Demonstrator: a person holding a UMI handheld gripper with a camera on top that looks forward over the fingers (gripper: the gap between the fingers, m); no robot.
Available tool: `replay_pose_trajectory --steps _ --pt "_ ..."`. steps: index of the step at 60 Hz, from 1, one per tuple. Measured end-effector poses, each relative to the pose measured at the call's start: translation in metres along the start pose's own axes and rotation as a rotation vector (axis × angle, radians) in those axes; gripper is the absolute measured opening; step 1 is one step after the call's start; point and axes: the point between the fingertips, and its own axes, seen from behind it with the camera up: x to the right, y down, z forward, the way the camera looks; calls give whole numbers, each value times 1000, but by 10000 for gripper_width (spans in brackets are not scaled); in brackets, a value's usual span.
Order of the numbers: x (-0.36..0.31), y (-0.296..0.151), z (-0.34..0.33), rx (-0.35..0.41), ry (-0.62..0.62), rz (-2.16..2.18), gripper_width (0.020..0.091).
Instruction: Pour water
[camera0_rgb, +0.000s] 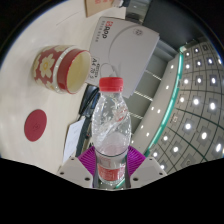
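gripper (111, 168): pinching bottle | bottle (111, 128): upright between pads, red cap | mug (62, 67): beyond, on its side

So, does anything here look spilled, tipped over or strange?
Yes: the red patterned cup lies on its side beyond the bottle, which the gripper holds with its cap on. No spilled water shows.
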Motion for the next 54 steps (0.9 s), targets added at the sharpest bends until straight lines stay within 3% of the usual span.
replay_pose_trajectory --steps 15,30,40,51,54 --pt "0 8 -24 5 -191 795 372" --pt "-30 -12 -32 63 -451 1556 373" --pt "-75 -33 -19 89 -556 1755 374" --pt "-125 -49 -12 69 -624 1813 376" --pt "-122 -52 -10 97 -592 1819 376"
